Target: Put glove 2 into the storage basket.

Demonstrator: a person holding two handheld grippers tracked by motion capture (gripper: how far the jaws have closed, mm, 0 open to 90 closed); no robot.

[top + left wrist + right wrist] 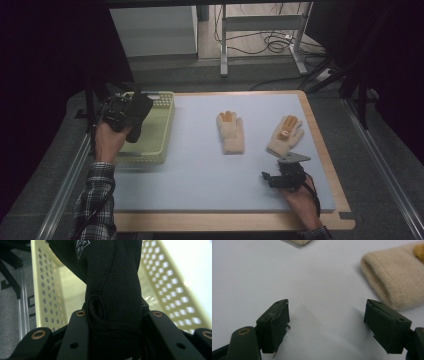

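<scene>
while the left gripper (131, 114) pinches the black glove (112, 290) above the yellow basket (162, 131), it should part its jaws only over the basket's middle, the right gripper (325, 322) resting wide open near a beige glove (395, 275).

Dim room, dark surround; close views soft, slightly blurred.

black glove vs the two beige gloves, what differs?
Colour: the black glove is dark all over; the beige gloves have orange patches. Place: the black glove is over the yellow basket; the beige ones lie on the white mat. State: the black glove is clamped in the left gripper; the beige pair lies flat, untouched. Shared: all are gloves.
</scene>
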